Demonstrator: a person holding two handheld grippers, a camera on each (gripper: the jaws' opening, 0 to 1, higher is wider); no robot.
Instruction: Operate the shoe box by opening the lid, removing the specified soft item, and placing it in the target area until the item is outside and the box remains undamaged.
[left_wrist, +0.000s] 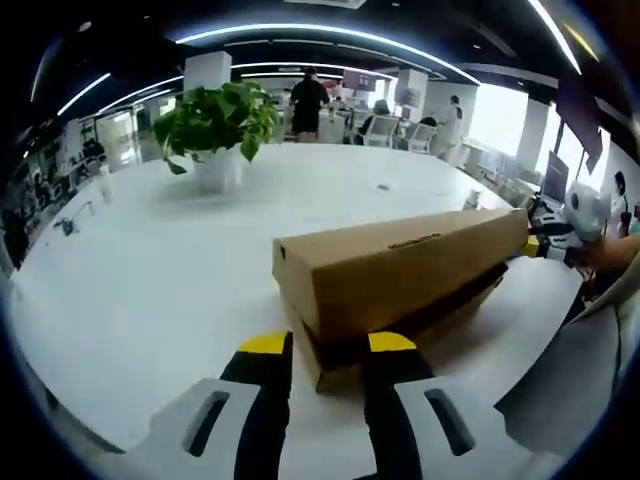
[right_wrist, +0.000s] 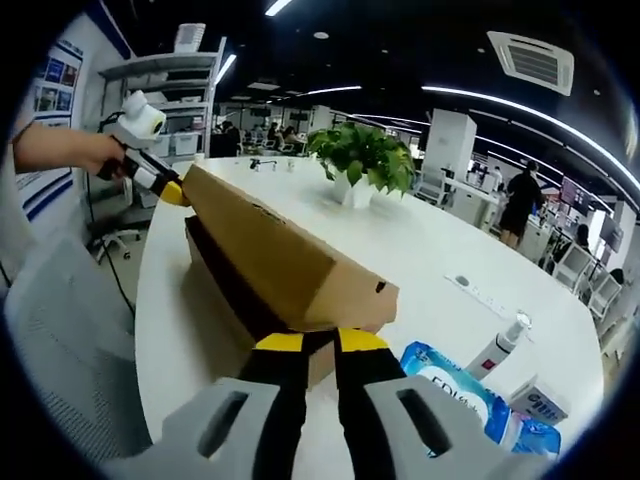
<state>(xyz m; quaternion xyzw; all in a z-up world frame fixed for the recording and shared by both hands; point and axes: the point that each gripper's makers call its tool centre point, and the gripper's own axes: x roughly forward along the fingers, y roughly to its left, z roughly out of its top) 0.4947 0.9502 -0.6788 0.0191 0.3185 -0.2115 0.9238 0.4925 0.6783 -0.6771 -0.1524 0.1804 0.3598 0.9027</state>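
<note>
A brown cardboard shoe box lies on the round white table (left_wrist: 150, 290). Its lid (left_wrist: 400, 265) is raised a little off the base (left_wrist: 335, 372), and a dark gap runs along the side. My left gripper (left_wrist: 328, 343) sits at the near end, its yellow-tipped jaws closed on the lid's lower corner. My right gripper (left_wrist: 545, 246) meets the far end of the lid. In the right gripper view, the lid (right_wrist: 270, 255) slopes toward me over the base (right_wrist: 215, 300). My right gripper (right_wrist: 320, 341) pinches its near edge with a narrow gap. My left gripper (right_wrist: 160, 182), in a person's hand, holds the far corner.
A potted green plant (left_wrist: 215, 125) (right_wrist: 365, 160) stands mid-table. Blue wipe packs (right_wrist: 460, 390) and a white bottle (right_wrist: 497, 350) lie right of the box end. A grey chair (right_wrist: 60, 330) is beside the table edge. People stand among desks behind.
</note>
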